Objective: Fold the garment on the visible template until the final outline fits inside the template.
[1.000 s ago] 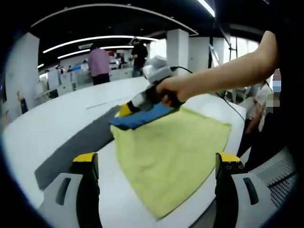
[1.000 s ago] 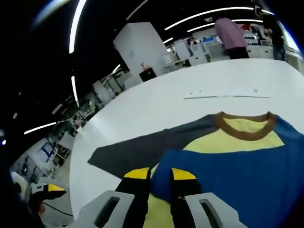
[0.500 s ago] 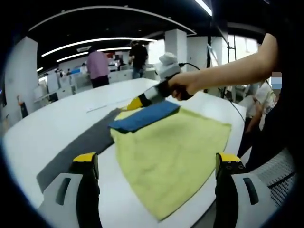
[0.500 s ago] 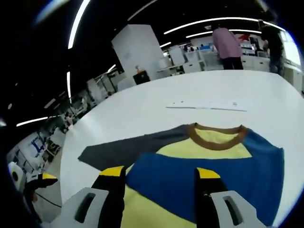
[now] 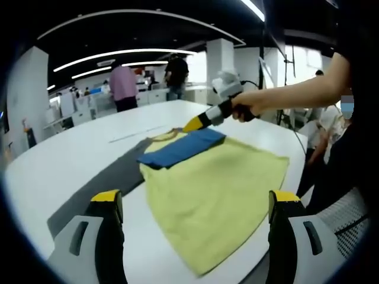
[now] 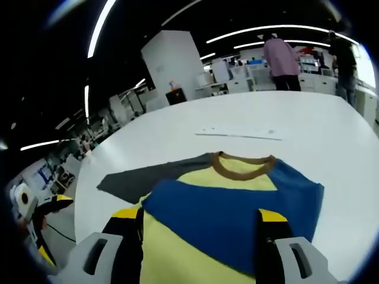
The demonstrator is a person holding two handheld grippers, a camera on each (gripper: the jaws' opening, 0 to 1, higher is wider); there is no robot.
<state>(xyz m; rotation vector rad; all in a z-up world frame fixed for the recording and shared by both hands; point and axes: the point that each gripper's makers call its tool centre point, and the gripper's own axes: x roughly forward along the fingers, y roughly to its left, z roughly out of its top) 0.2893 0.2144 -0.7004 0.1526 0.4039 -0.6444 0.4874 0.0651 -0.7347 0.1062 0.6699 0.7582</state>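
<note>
The shirt [image 5: 213,189] lies flat on the white table [image 5: 59,160], near the edge where the person stands. It is yellow in the body, with a brown collar [image 6: 243,167] at the far end. One blue sleeve [image 6: 231,216] is folded across the chest and lies on top of the yellow cloth. The grey sleeve [image 6: 142,180] is spread out to the side on the bare table.

The right gripper [image 6: 200,220] is above the near part of the shirt, its yellow-tipped jaws wide apart and empty, one on each side of the folded blue sleeve. In the left gripper view it is in the air past the collar end, held by a hand [image 5: 251,109], clear of the cloth.

The left gripper [image 5: 195,204] is low at the near edge of the shirt, its jaws also wide apart with nothing between them.

A thin strip [image 6: 237,133] lies on the table beyond the collar. Two people [image 5: 124,86] stand by desks in the background.
</note>
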